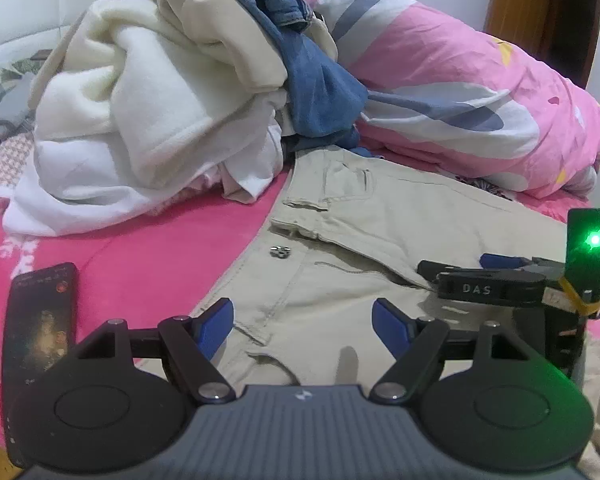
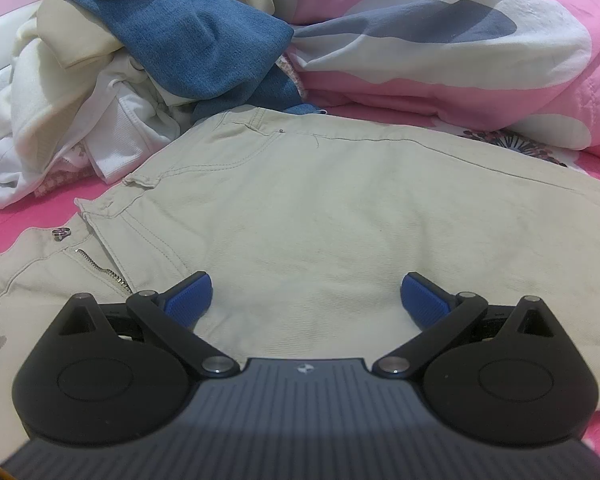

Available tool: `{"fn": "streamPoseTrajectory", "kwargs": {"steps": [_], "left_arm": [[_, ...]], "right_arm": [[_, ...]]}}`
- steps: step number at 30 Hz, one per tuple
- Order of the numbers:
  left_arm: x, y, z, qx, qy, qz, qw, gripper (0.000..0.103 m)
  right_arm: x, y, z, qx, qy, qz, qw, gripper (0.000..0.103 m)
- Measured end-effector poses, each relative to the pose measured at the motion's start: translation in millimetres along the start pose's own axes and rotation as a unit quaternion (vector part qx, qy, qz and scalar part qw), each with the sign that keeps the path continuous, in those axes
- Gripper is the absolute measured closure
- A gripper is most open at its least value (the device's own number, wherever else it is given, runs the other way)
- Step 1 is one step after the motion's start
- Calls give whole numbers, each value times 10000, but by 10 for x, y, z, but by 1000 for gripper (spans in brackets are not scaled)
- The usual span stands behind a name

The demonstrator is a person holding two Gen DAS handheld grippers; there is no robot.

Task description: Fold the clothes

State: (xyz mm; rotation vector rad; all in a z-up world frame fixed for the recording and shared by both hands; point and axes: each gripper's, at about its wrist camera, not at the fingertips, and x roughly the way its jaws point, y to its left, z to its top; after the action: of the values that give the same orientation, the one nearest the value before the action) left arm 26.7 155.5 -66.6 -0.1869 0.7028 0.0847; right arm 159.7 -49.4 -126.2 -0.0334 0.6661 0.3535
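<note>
Beige trousers [image 1: 364, 240] lie flat on a pink bed, waistband to the left, with a metal button [image 1: 280, 252] and an open zip [image 2: 100, 268]. My left gripper [image 1: 302, 320] hovers open low over the waistband area, nothing between its blue pads. My right gripper [image 2: 306, 294] is open as well, just above the trousers [image 2: 340, 220] near the seat. In the left wrist view the right gripper [image 1: 500, 276] shows at the right edge, lying low on the cloth with a green light on its body.
A heap of cream and white garments [image 1: 140, 112] with blue jeans [image 1: 312, 92] on top sits behind the trousers. A rolled pink quilt [image 1: 480, 92] lies at the back right. A phone [image 1: 40, 340] rests on the pink sheet left of my left gripper.
</note>
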Motion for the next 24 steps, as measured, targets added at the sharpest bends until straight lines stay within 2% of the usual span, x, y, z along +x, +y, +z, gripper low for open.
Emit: {"fn": "streamPoseTrajectory", "kwargs": {"steps": [5,14,24], "left_arm": [[-70,4,-2,62,-217,-78,9997,22],[46,88,-25,-23,-218,-47,9997,20],[83,-36,-51,-112,-35,-316,9994,15]], "right_arm": [[-2,3,3,1,1,-2,10000,1],[0,3,-1,0,0,4,10000,1],[0,8,1,2,-4,3,10000,1]]}}
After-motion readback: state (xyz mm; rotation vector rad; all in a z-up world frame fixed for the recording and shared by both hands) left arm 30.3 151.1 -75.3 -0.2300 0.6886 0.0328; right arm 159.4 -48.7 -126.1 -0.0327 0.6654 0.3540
